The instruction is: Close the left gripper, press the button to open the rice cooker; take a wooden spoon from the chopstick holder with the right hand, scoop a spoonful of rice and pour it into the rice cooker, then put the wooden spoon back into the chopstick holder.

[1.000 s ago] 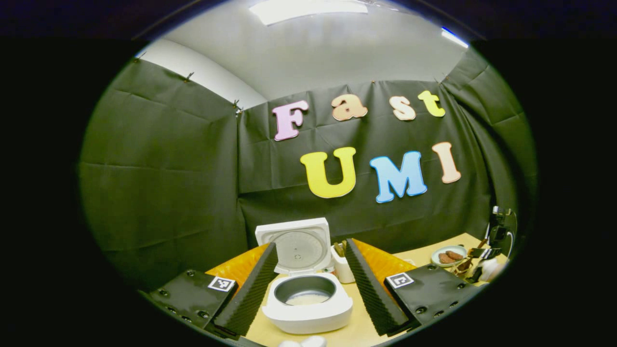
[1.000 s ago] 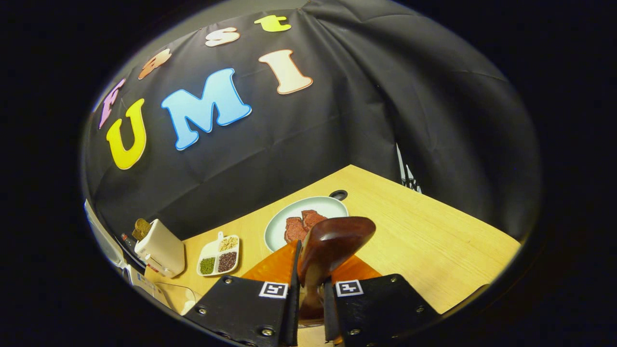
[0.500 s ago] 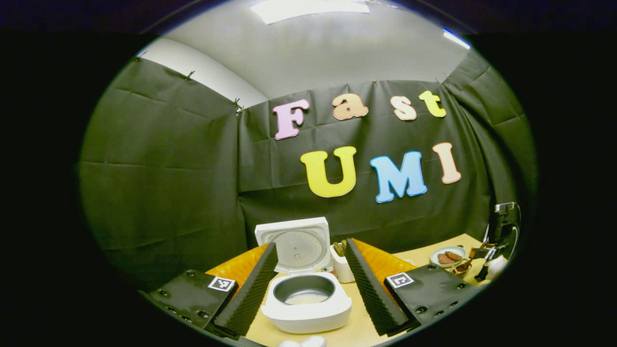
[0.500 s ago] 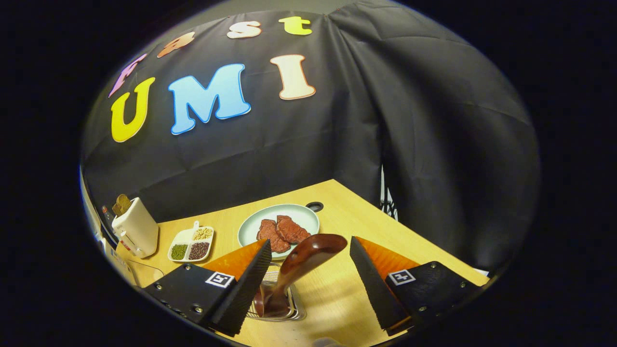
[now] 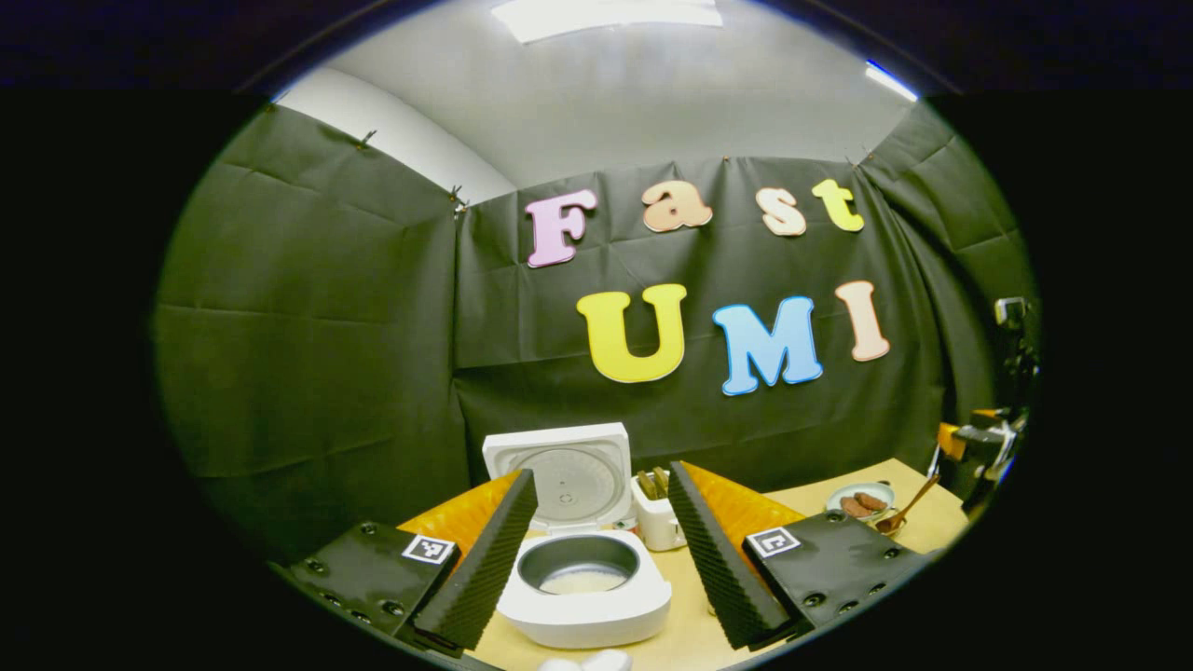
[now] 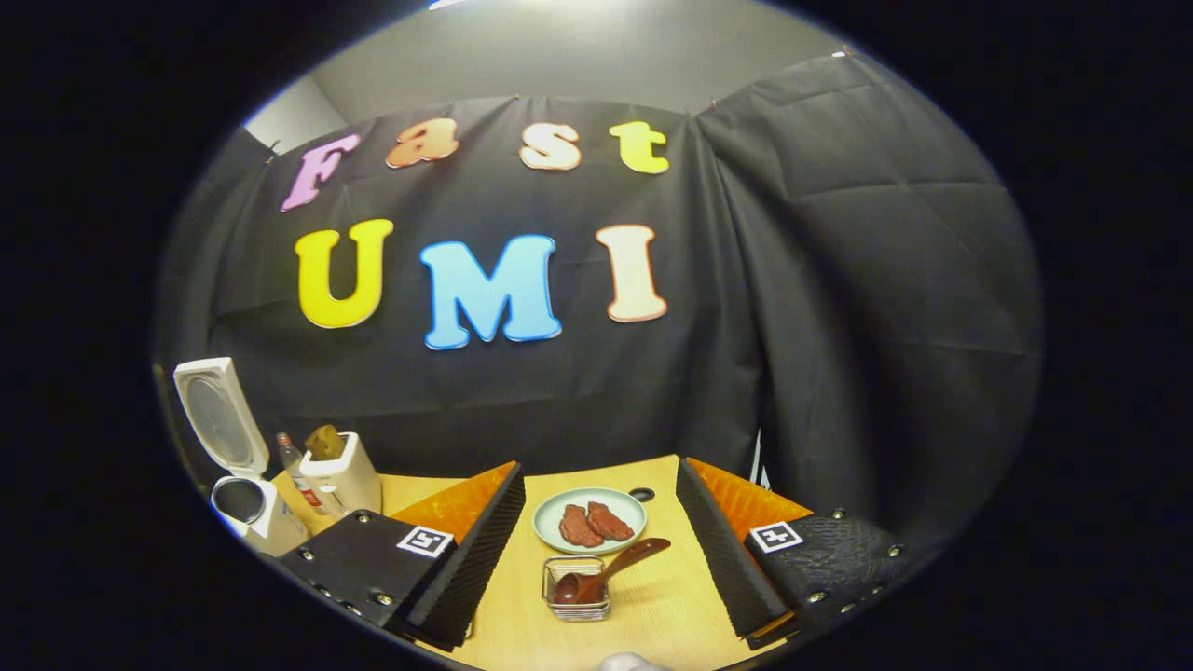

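Your right gripper (image 6: 601, 559), clamped on the wooden spoon (image 6: 601, 573) a second ago, has let go and drawn back; its jaws now stand wide, and the spoon lies in a wire basket (image 6: 578, 606) at 6 o'clock, below the plate (image 6: 550, 511). Your left gripper (image 5: 601, 550) stays wide around the open rice cooker (image 5: 582, 606), chopstick holder (image 5: 657, 527) at 1 o'clock of it. No readable labels.

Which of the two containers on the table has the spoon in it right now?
The small wire basket holds the dark brown wooden spoon, leaning out over its rim. The white chopstick holder stands beside the open white rice cooker.
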`<state>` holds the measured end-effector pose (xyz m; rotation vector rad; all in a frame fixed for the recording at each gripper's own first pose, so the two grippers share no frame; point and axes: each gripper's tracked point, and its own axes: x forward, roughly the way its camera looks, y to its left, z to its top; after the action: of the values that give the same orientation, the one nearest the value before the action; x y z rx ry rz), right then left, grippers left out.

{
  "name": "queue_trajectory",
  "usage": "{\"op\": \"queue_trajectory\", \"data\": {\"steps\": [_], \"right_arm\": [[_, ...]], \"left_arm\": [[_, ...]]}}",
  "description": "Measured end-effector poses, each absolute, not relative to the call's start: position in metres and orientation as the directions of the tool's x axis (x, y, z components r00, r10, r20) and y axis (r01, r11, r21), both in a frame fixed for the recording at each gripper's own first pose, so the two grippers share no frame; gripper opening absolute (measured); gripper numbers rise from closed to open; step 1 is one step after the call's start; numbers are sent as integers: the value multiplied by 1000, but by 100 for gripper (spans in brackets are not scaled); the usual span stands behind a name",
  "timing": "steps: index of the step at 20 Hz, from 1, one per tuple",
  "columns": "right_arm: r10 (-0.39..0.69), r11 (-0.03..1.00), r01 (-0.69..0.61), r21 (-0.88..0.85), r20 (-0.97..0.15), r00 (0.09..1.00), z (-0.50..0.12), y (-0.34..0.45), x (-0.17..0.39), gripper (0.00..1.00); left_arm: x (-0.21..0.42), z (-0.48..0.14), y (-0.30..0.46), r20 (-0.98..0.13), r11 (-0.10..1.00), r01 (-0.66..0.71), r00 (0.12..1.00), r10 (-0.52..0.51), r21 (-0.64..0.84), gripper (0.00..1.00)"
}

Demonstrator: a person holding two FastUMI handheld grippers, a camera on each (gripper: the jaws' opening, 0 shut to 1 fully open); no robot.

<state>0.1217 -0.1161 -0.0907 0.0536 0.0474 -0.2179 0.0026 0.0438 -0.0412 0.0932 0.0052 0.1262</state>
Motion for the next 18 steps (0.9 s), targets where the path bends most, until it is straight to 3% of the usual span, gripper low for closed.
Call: {"op": "queue_trajectory", "data": {"steps": [6, 12, 16, 17, 18], "right_arm": [[-23, 999, 24, 25, -46, 999, -45, -31, 56, 99], [45, 998, -42, 37, -89, 995, -49, 0, 24, 98], [78, 996, -71, 62, -119, 990, -53, 13, 21, 99], [85, 995, -77, 63, -129, 988, -55, 16, 21, 99], [92, 994, -83, 64, -139, 986, -58, 18, 20, 99]], "left_arm": [[32, -19, 70, 4, 984, -167, 986, 167, 65, 100], [69, 6, 88, 11, 983, -179, 984, 178, 49, 100], [129, 28, 110, -10, 979, -197, 980, 198, 58, 100], [147, 30, 115, -30, 978, -201, 979, 202, 57, 94], [169, 35, 121, -39, 977, -206, 977, 208, 61, 100]]}}
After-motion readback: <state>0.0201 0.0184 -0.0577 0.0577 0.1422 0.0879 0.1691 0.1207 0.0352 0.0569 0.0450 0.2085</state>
